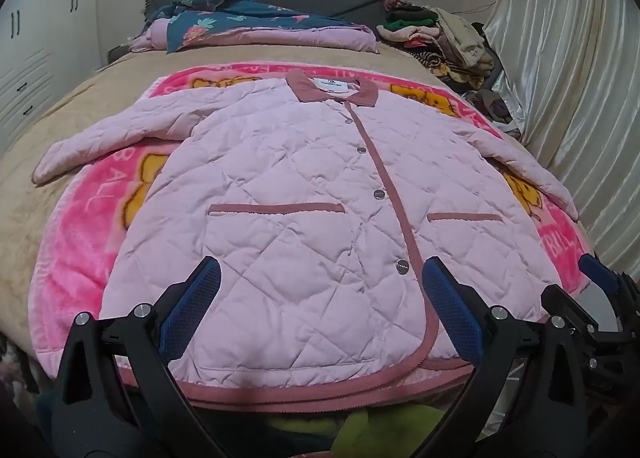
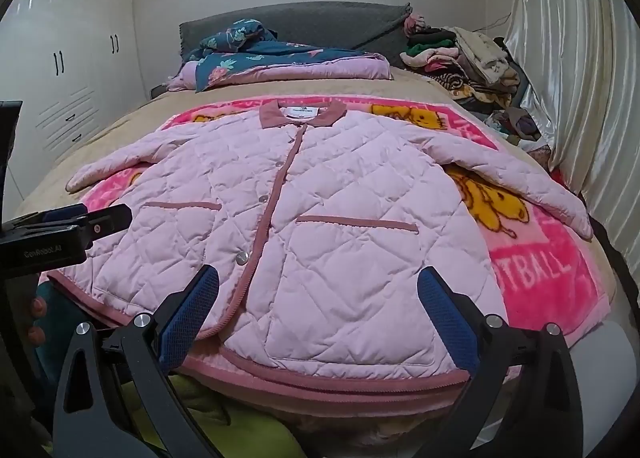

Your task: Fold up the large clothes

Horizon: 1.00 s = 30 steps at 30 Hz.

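a pink quilted jacket (image 1: 288,194) lies flat, front up and snapped closed, on a pink cartoon blanket (image 1: 80,250) across the bed, collar at the far end. the left gripper (image 1: 320,286) and right gripper (image 2: 318,290) hover over its near hem, both spread wide and holding nothing.

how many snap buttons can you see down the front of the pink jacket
4 on the pink jacket, along its front trim: one below the collar, one lower, one at pocket height, one near the hem. More may be hidden.

Pink quilted jacket (image 1: 304,194), snapped shut, front up, sleeves outspread
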Motion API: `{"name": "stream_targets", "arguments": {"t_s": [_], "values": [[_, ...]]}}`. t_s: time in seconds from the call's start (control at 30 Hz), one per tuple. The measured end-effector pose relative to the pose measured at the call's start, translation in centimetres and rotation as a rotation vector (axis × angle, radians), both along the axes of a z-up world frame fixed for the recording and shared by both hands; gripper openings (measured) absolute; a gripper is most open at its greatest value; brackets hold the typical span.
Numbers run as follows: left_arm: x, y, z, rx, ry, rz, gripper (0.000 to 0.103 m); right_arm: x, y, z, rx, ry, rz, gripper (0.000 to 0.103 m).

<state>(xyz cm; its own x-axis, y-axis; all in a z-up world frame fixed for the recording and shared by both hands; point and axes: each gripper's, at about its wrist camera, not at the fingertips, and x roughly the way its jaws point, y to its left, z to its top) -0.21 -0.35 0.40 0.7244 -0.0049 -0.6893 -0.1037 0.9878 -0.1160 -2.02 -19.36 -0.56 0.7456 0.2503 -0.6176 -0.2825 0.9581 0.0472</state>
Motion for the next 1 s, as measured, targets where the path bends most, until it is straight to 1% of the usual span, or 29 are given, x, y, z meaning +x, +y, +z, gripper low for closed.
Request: {"name": "stream_targets", "arguments": {"t_s": [1.0], "values": [[-0.08,-0.04,-0.04,-0.01,-0.001,-0.004,0.094,-0.17,0.1,-0.01,0.0,0.0,0.004,0.099]]}}
